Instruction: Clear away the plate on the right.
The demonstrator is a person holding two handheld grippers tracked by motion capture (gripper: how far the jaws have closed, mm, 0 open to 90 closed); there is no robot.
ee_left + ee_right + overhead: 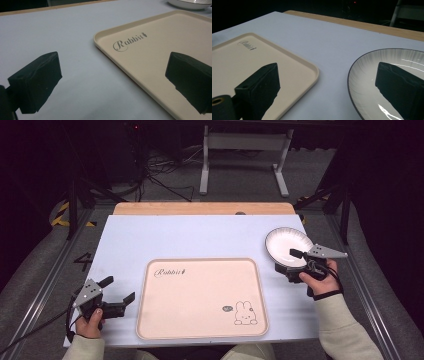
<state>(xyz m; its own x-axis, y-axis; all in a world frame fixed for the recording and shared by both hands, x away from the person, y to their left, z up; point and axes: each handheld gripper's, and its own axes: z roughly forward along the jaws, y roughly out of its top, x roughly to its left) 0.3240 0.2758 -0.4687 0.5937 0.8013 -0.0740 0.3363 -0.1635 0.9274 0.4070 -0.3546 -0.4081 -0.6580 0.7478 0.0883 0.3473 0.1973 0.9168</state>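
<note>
A beige tray [200,295] printed with "Rabbit" and a small bunny drawing lies in the middle of the pale table. A white plate [285,242] with a dark rim sits to its right. My right gripper [288,261] is open astride the plate's near-left rim. In the right gripper view [328,71] one jaw hangs over the plate's inside [367,72] and the other over the tray's corner [237,57]. My left gripper [118,289] is open and empty at the tray's left edge. In the left gripper view [114,62] it straddles the tray rim [162,50], with the plate [190,3] far off.
The table top [200,237] is bare behind the tray, with a wooden strip [200,208] along its far edge. Metal rails run down both sides of the table. A white stand frame [245,150] and cables lie on the floor beyond.
</note>
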